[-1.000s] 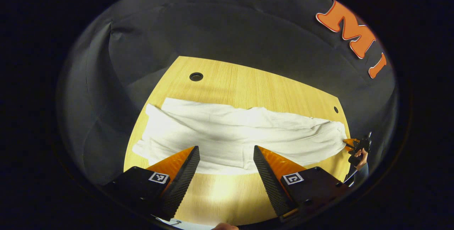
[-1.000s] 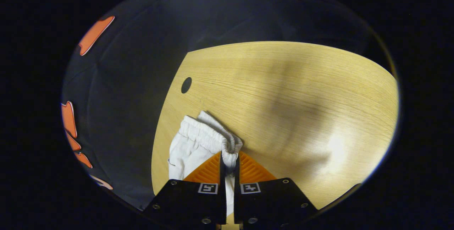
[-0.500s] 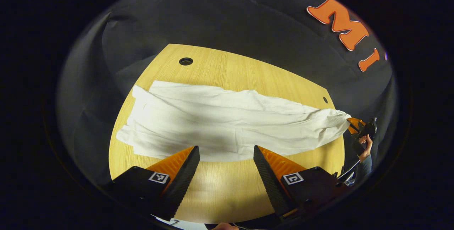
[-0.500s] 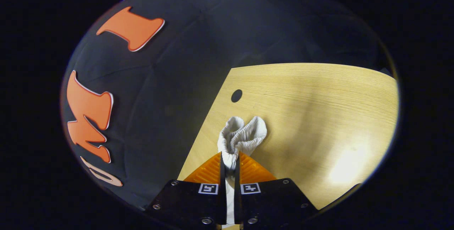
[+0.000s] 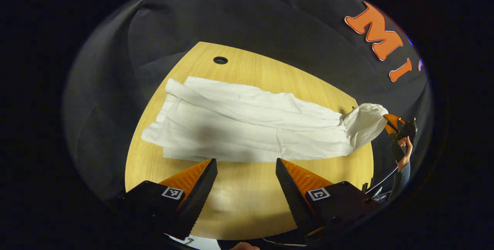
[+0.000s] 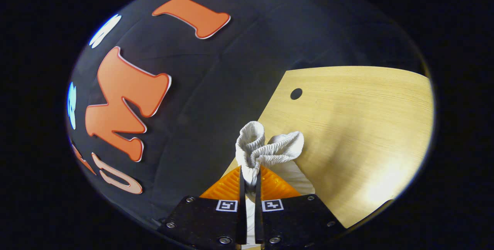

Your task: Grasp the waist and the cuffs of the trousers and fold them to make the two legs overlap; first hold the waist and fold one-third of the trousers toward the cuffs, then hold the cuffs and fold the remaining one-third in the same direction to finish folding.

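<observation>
Black gripper bodies (image 6: 250, 219) with square coded markers, silver screws, ridged wedge-shaped jaws, dark sleeve (image 5: 397, 178)

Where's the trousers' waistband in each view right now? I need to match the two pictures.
Left gripper view: the waistband is at the far right, lifted off the table, held by the right gripper.
Right gripper view: the waistband is bunched at centre bottom, pinched between the right gripper's fingers.
Shared landmark: the round hole in the table near that end, which the trousers mostly hide in the left gripper view.
</observation>
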The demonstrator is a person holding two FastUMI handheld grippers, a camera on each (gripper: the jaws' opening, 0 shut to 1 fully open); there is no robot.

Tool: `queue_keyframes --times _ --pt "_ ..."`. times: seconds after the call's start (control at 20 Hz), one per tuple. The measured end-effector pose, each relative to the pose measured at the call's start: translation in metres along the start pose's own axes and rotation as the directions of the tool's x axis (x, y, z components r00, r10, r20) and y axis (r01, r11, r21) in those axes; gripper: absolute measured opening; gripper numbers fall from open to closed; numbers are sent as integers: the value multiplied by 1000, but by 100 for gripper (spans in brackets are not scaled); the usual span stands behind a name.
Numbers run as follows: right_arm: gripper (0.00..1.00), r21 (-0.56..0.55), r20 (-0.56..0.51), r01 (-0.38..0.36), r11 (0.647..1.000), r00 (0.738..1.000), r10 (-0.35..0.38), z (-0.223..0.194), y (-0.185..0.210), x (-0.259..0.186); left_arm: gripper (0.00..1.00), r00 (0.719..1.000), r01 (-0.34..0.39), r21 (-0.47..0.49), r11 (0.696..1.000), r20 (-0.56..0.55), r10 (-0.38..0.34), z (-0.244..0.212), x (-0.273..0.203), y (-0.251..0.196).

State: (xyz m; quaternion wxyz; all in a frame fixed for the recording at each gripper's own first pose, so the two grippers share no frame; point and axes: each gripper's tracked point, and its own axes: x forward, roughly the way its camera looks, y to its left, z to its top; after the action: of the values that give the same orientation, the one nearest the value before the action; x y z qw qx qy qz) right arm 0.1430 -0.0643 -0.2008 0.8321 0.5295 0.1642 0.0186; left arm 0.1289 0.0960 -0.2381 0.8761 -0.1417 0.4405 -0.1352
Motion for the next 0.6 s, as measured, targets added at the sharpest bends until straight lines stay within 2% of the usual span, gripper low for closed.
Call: queue_keyframes --times 0.35,0.45,0.6 --pt "8 -51 -44 -73 996 997 71 -4 1 0 100 1000 -19 -73 997 15 21 -7 -12 61" --pt "8 -81 -59 -85 993 995 81 -5 0 -1 100 999 -45 -92 995 12 46 -9 -16 76" --pt "8 -121 -99 -101 988 991 89 -7 -3 -3 100 998 -53 -136 989 10 55 -9 -18 84"
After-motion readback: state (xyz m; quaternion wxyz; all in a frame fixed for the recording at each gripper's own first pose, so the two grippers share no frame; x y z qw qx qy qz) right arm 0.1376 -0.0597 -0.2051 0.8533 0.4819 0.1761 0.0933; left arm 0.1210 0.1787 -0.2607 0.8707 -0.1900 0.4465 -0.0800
